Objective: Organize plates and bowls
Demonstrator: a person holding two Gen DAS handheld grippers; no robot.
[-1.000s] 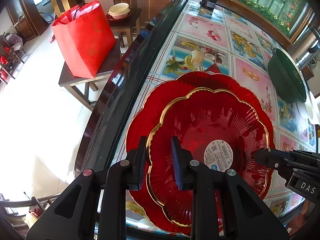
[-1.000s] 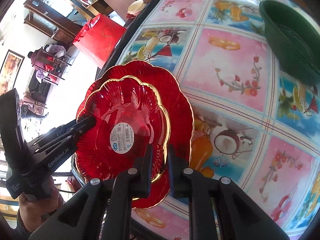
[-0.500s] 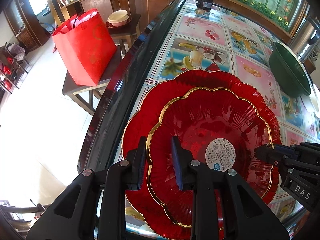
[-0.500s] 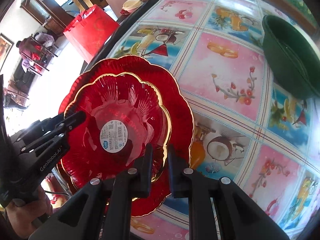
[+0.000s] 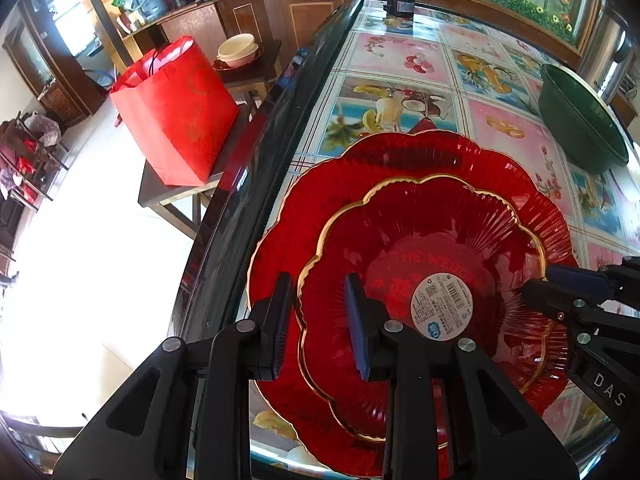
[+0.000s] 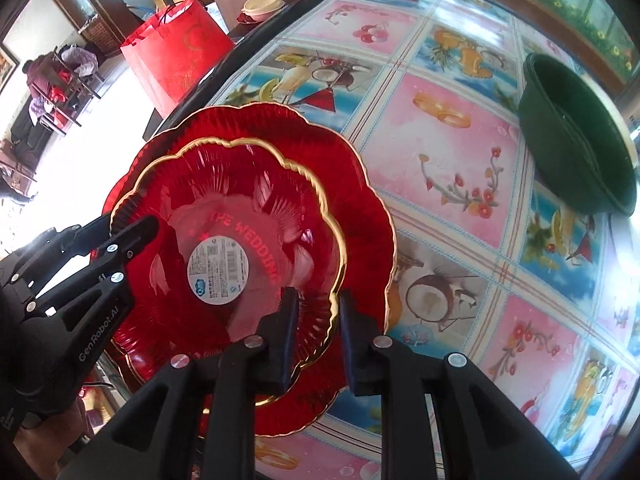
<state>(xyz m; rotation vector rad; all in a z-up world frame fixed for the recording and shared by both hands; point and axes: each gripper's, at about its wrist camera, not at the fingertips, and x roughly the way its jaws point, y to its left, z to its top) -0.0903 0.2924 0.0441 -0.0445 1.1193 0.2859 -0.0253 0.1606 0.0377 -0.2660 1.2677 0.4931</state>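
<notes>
A small red scalloped plate with a gold rim and a round label lies inside a larger red scalloped plate at the table's near left. My left gripper straddles the small plate's left rim, jaws apart and not pinching it. My right gripper straddles the same plate's right rim, jaws also apart. Both plates show in the right wrist view, the small on the large. Each gripper appears in the other's view.
A dark green bowl stands at the far right of the fruit-patterned table, also in the right wrist view. A red bag sits on a stool left of the table. A black object stands at the far end.
Both grippers have risen and pulled back slightly, so the plates look lower and farther. The jaws have opened a little around the small plate's rim. The plates stay nested on the table.
</notes>
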